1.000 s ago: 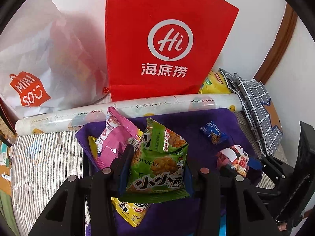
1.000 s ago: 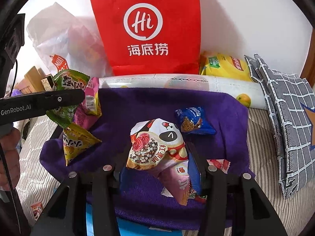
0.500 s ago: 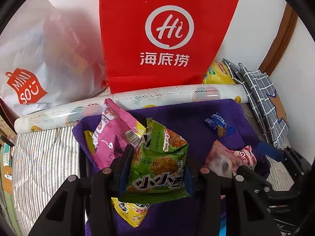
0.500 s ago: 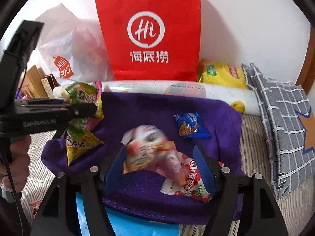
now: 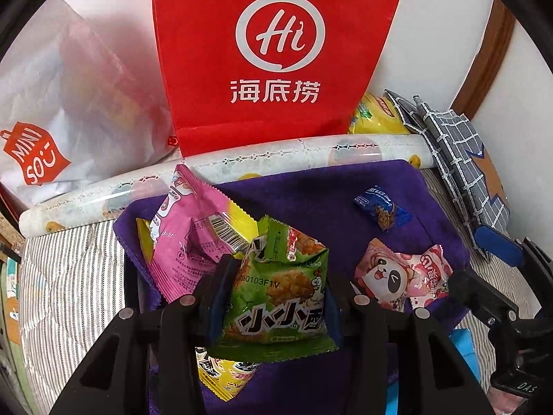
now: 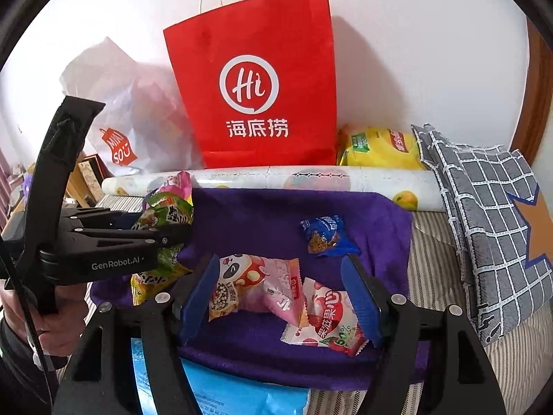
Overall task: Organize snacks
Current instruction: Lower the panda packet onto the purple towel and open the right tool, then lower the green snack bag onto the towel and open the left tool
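2 pink snack packs [image 6: 273,290] now lie on the purple cloth [image 6: 262,214], because our right gripper [image 6: 281,297] has just opened its jaws wide and let go. Our left gripper [image 5: 273,297] squeezes the green snack pack [image 5: 280,297], so we think it goes down next. We cannot see inside the red bag [image 6: 255,79].

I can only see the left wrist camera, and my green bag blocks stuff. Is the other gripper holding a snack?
Observer: No. The right gripper has just been opening its jaws. The panda packet lies loose between them on the purple cloth.
Child: Does the red bag have handles?
Observer: Yes, white string handles stick up from the red bag.
Child: Who holds my gripper?
Observer: A hand grips the left gripper, which clamps the green bag.
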A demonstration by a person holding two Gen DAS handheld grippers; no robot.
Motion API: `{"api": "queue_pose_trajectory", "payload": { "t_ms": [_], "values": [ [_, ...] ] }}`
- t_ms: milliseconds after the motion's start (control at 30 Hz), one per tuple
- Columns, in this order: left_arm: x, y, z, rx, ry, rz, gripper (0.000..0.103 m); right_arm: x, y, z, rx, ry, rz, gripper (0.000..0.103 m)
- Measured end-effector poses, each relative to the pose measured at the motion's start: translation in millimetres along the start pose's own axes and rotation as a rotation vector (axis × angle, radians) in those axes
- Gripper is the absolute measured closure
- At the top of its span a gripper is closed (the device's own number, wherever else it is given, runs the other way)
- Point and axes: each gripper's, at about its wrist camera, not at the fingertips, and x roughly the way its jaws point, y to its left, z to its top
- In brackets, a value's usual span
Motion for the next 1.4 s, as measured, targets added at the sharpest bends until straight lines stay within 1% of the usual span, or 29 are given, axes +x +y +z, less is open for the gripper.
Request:
{"api": "queue_pose_trajectory", "payload": {
  "t_ms": [167,300,433,667,1033,1067,1167,1233,1300,1400],
  "values": [
    [-1,-1,0,0.009,0.0,0.005,0.058,-5,-8,1,0.035,-0.014,0.013,0.031],
    [0,1,0,0.002,0.009,-0.009,0.058,-5,-18,1,0.082,-0.021,0.026,0.03],
    [1,0,1,0.004,0.023,-0.027,0.058,-2,-26,1,0.113,-0.017,0.018,0.03],
    [0,-2,1,0.015,0.029,-0.025,0.054,1,-26,-1,0.107,-0.011,0.009,0.03],
    [-4,2,2,-0.018,0.05,-0.032,0.053,3,-26,-4,0.106,-0.009,0.01,0.03],
    [-4,2,3,-0.019,0.055,-0.033,0.053,3,-26,-5,0.105,-0.009,0.01,0.03],
    [-8,2,4,-0.022,0.053,-0.051,0.043,2,-27,-8,0.108,-0.006,0.003,0.03],
    [-13,1,4,-0.021,0.04,-0.057,0.04,1,-26,-10,0.108,-0.004,0.002,0.03],
    [-20,-2,4,-0.007,0.019,-0.057,0.035,-2,-23,-12,0.101,-0.006,-0.006,0.03],
    [-31,-3,5,-0.002,-0.002,-0.07,0.035,-9,-16,-15,0.093,-0.003,-0.034,0.03]
  ]
}}
